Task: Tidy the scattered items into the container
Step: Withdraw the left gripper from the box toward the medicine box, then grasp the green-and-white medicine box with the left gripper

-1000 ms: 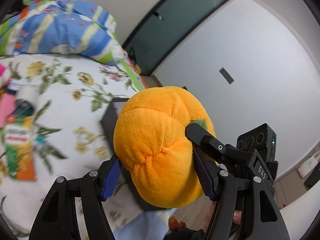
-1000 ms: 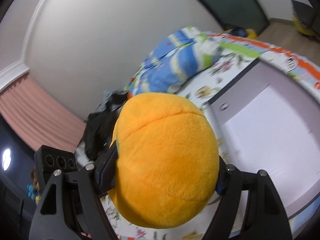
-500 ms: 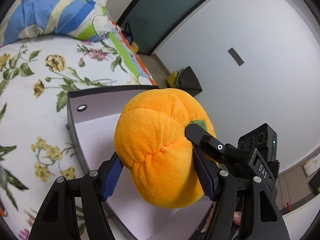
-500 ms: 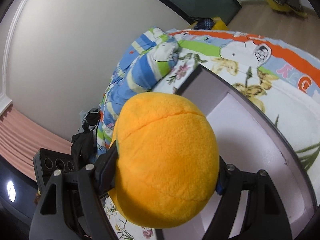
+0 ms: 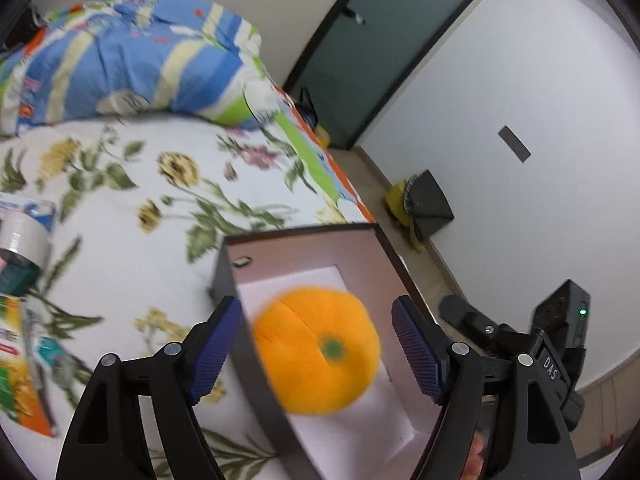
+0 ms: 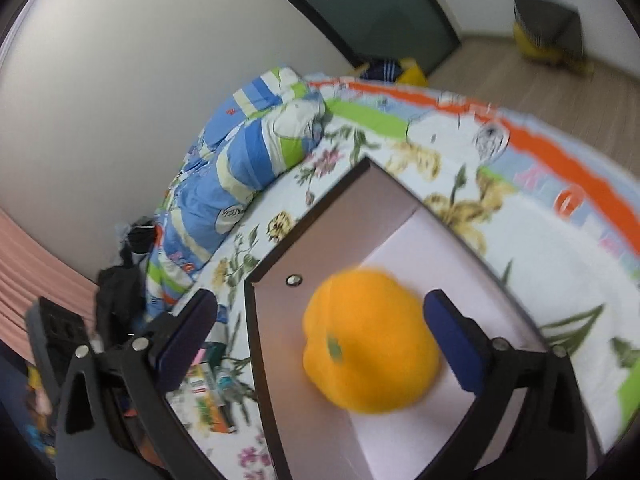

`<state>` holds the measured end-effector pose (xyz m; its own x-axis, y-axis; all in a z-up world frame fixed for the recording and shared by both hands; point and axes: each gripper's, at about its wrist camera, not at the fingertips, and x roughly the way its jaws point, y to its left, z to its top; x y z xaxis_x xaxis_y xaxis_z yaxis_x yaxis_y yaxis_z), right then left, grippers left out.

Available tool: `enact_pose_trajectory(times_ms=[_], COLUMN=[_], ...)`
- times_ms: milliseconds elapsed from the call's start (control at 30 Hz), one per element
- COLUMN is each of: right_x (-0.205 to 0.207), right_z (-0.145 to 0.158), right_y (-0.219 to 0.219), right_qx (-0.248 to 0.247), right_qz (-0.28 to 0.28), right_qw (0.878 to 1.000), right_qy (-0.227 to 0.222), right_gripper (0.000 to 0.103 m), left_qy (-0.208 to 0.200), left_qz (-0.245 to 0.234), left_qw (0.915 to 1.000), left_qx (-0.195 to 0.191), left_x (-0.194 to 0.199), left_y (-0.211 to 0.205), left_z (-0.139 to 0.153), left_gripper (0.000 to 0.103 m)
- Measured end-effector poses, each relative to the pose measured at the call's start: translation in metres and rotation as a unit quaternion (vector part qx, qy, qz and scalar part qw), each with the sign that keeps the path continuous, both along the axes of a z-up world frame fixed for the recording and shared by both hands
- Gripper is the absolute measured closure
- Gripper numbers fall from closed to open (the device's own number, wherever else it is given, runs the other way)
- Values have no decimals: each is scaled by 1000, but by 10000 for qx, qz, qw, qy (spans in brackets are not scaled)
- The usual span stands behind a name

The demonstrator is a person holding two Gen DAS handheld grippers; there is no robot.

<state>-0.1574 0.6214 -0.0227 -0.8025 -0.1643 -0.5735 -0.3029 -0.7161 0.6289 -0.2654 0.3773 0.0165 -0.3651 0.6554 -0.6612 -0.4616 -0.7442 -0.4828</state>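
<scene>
From the left wrist view, the left tool [image 5: 316,344] has its jaws opening, blue pads clear of the orange plush pumpkin [image 5: 318,350], which is blurred and sits between them over the white floor of the container [image 5: 304,248]; whether it rests on that floor cannot be told. The container is a dark-walled open box on the floral bed sheet [image 5: 132,208]. At the far left lie a tape roll [image 5: 22,240] and a colourful packet [image 5: 20,364]. A blue striped quilt [image 5: 128,56] is heaped at the far end of the bed. The right tool's body [image 5: 532,344] shows at the right edge.

From the right wrist view, the right tool [image 6: 320,340] is also opening, its pads apart from the plush pumpkin [image 6: 370,342], which is blurred inside the container [image 6: 320,216], green stem facing the camera. Packets [image 6: 208,396] lie left of the box on the bed sheet [image 6: 560,264], with the quilt [image 6: 248,168] farther left.
</scene>
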Motion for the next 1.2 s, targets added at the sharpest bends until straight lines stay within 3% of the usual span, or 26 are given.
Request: enact_pose_trajectory(times_ms=[333,500,667,900,1200], right_x=[31,39,33,27,5], right_z=[44,66,67,47,-16], right_y=[-52,-117,-188,-281,-327], right_qx=[-34,35,-62,181,434], right_qz=[414,975,1541,2279,2554], right_qw=[9986,9933,9861,9717,9657], right_qy=[323,614,616,599,194], right_gripper=[0,0,0,0,1], left_qy=[437,636,789,678,420], left_qz=[324,723,1100,1392,1431], left_qw=[9985,9953,9908,9870,9866], left_qx=[26,98,-4,-438,-658], left_x=[26,43,61,70,51], left_y=[-98,-177,-256,-326,-350], left_z=[50,76,86,61,-4], left_gripper=[25,25,25,25,25])
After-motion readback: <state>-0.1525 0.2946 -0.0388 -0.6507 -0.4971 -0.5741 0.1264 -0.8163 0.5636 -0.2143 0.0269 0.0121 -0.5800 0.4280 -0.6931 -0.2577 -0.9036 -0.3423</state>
